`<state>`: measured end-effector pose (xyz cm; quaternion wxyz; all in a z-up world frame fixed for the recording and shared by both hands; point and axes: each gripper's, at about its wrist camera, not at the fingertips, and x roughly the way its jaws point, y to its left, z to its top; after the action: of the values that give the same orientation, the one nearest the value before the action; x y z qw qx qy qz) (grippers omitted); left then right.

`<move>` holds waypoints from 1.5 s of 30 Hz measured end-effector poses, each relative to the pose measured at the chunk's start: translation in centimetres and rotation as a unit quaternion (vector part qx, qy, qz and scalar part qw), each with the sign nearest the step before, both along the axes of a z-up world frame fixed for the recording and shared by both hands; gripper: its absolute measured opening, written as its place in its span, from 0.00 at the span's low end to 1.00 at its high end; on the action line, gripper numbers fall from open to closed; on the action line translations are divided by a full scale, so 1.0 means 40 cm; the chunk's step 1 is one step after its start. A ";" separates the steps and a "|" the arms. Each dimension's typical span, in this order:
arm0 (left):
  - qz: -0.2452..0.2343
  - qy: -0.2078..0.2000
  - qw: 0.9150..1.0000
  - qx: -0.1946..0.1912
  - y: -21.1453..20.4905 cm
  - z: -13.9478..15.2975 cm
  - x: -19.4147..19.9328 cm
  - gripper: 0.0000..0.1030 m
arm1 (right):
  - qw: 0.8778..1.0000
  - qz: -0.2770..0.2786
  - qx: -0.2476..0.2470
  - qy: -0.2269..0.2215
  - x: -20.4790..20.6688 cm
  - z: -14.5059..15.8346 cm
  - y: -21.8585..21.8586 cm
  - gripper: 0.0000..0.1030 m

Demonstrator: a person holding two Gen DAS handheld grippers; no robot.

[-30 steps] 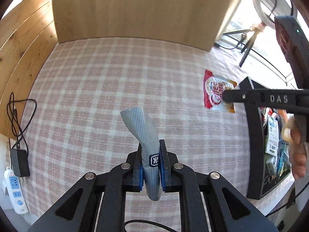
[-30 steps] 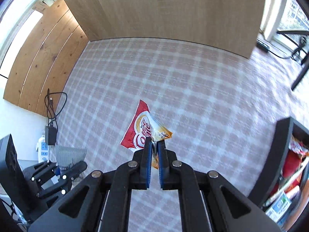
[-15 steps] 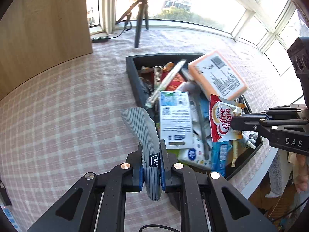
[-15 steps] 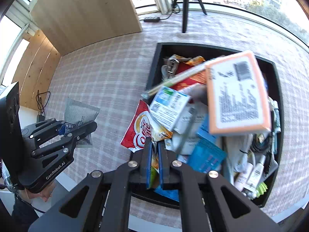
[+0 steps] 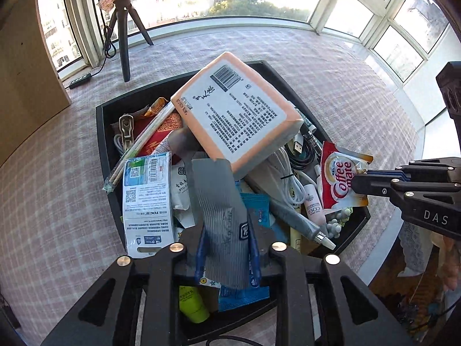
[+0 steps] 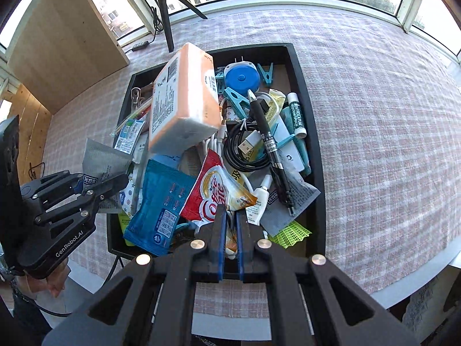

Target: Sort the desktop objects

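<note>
Orange tissue pack (image 5: 239, 121) atop crowded tray (image 5: 100, 132)

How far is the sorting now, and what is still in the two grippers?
Done: the black tray already holds many items. In hand: the left gripper is opening around the grey striped sachet; the right gripper is shut on the Coffee-mate sachet. Left: dropping both sachets into the tray.
</note>
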<state>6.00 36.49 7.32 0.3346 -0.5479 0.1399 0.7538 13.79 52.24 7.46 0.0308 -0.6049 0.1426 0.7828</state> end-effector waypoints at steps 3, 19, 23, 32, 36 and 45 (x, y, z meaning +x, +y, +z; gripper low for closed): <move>0.010 0.011 1.000 -0.009 0.004 0.003 0.000 0.50 | 1.000 -0.007 -0.001 -0.003 -0.005 -0.005 0.012 0.16; 0.077 0.020 0.997 -0.015 -0.172 0.039 -0.012 0.58 | 0.997 0.060 0.039 0.038 -0.022 0.044 -0.174 0.30; 0.087 0.026 0.996 -0.018 -0.258 0.046 -0.002 0.59 | 0.995 0.070 0.045 0.052 -0.027 0.048 -0.275 0.39; 0.137 0.038 0.990 -0.025 -0.514 0.032 -0.011 0.61 | 0.993 0.072 0.057 0.078 -0.045 0.034 -0.537 0.45; 0.163 0.032 0.986 -0.032 -0.636 0.005 -0.024 0.61 | 0.991 0.085 0.067 0.084 -0.053 0.019 -0.652 0.49; 0.226 0.036 0.973 -0.044 -0.875 -0.042 -0.046 0.69 | 0.989 0.091 0.078 0.090 -0.068 -0.031 -0.857 0.49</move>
<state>4.15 1.51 5.62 0.1264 -0.5522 0.0575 0.8221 11.07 17.95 6.21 -0.0061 -0.5379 0.0276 0.8425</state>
